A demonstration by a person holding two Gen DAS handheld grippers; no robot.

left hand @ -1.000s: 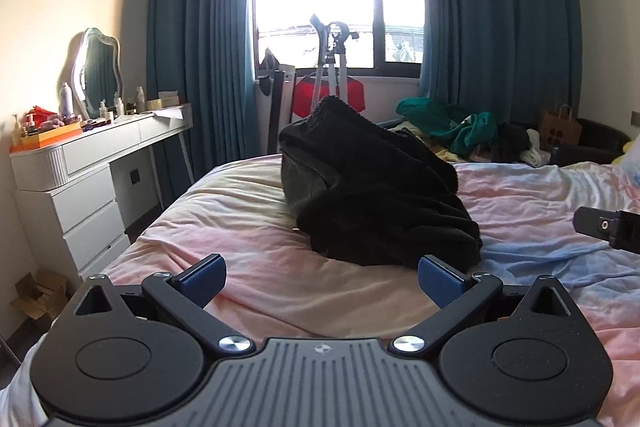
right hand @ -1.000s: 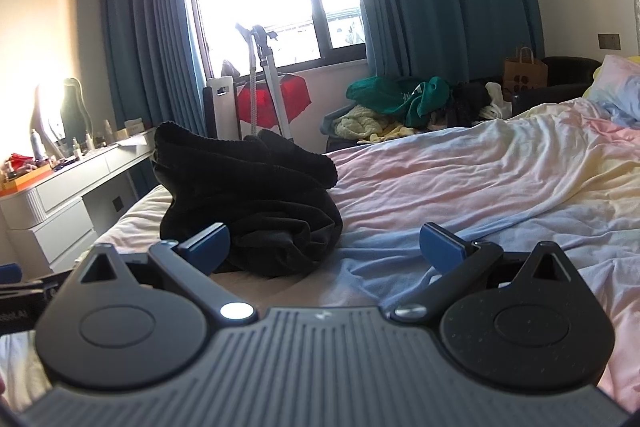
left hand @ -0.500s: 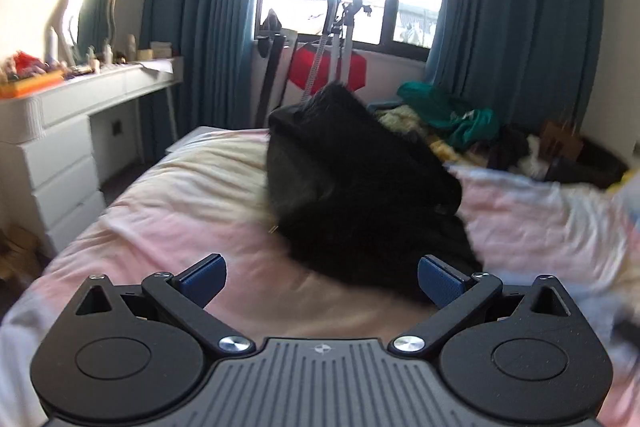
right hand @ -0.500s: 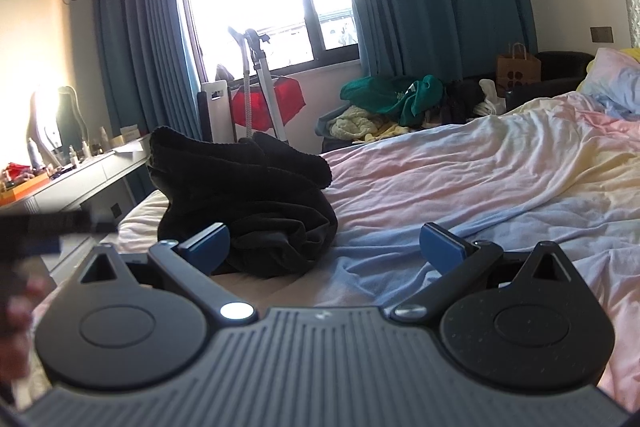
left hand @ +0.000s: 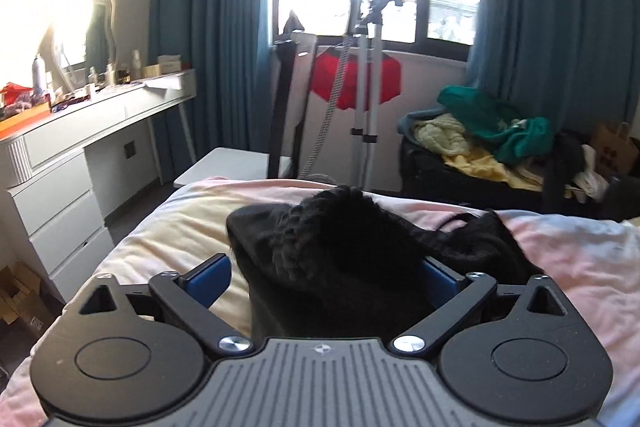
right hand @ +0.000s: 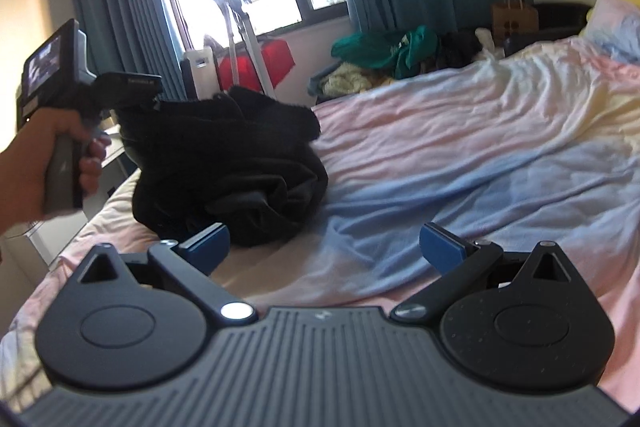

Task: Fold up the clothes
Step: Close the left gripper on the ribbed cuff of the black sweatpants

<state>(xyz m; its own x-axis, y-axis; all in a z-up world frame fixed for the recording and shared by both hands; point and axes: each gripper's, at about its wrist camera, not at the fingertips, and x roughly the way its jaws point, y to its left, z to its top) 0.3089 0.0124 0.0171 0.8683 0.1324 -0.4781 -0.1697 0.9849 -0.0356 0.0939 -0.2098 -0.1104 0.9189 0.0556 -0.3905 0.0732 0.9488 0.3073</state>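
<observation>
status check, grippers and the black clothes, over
Left hand-held gripper open, black clothes between its fingers. Right hand-held gripper open, empty, short of the heap. Clothes unfolded on bed. Nothing in the way.

A home bedroom: a bed [right hand: 460, 131] with rumpled pastel sheets, a white dressing table [left hand: 100, 131] (mirror, cosmetics), teal curtains [left hand: 208, 27].

we find no writing we can read. the left gripper [right hand: 136, 83] carries a line of small lettering on its dark top, too blurred to make out. the brown paper bag [right hand: 514, 15] by the curtain shows dark round marks, not letters we can tell.
</observation>
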